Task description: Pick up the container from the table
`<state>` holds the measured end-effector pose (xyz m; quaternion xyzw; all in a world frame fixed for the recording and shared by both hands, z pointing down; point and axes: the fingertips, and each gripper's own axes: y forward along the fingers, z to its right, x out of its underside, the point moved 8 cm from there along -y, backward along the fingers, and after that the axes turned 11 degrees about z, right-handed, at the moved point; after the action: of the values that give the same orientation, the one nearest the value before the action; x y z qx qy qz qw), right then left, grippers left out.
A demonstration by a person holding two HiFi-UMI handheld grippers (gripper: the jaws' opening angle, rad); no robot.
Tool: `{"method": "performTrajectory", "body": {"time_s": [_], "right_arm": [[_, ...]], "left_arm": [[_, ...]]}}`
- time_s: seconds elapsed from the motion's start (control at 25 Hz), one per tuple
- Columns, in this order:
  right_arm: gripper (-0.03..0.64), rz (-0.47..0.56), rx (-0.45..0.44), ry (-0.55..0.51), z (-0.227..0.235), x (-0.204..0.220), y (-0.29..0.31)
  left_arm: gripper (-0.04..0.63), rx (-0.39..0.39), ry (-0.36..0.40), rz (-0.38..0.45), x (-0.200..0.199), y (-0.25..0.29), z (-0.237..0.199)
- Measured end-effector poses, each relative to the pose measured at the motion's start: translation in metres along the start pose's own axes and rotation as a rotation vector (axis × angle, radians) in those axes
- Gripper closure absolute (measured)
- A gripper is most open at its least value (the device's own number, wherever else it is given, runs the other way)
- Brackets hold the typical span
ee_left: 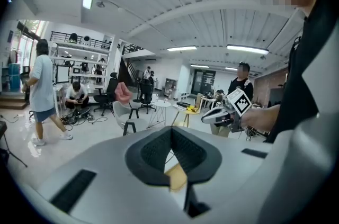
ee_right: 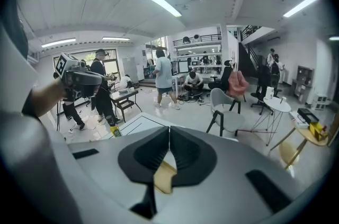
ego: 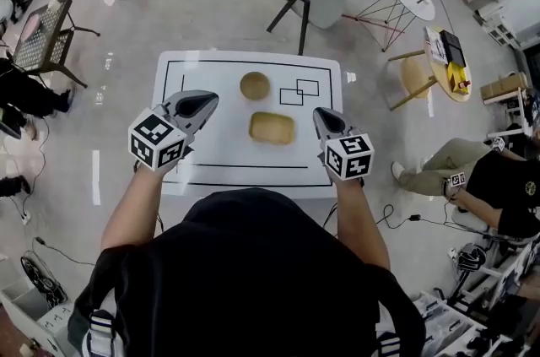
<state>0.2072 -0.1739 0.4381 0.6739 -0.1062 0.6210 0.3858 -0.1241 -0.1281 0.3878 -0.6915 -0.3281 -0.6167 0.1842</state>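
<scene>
Head view shows a white tabletop with a flat yellow container lying near its middle. The container sits between the two grippers and touches neither one. The left hand-held gripper is over the left part of the tabletop. From it, the container is at about 4 o'clock, near by. The right hand-held gripper is by the right side, and from it the container is at about 9 o'clock, just beside. Both grippers have their jaws pressed together with nothing held. A round bowl stands at about 11 o'clock from the container, a little apart.
</scene>
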Motion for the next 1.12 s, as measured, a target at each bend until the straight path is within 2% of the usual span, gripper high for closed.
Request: {"method": "performTrajectory", "body": {"time_s": [0.64, 1.12], "right_arm": [[0.609, -0.075, -0.093, -0.027, 0.035, 0.016, 0.024], [0.607, -0.175, -0.162, -0.045, 0.043, 0.050, 0.048]], "left_arm": [[0.588, -0.116, -0.040, 0.005, 0.009, 0.009, 0.011], [0.588, -0.171, -0.079, -0.011, 0.026, 0.008, 0.014]]}}
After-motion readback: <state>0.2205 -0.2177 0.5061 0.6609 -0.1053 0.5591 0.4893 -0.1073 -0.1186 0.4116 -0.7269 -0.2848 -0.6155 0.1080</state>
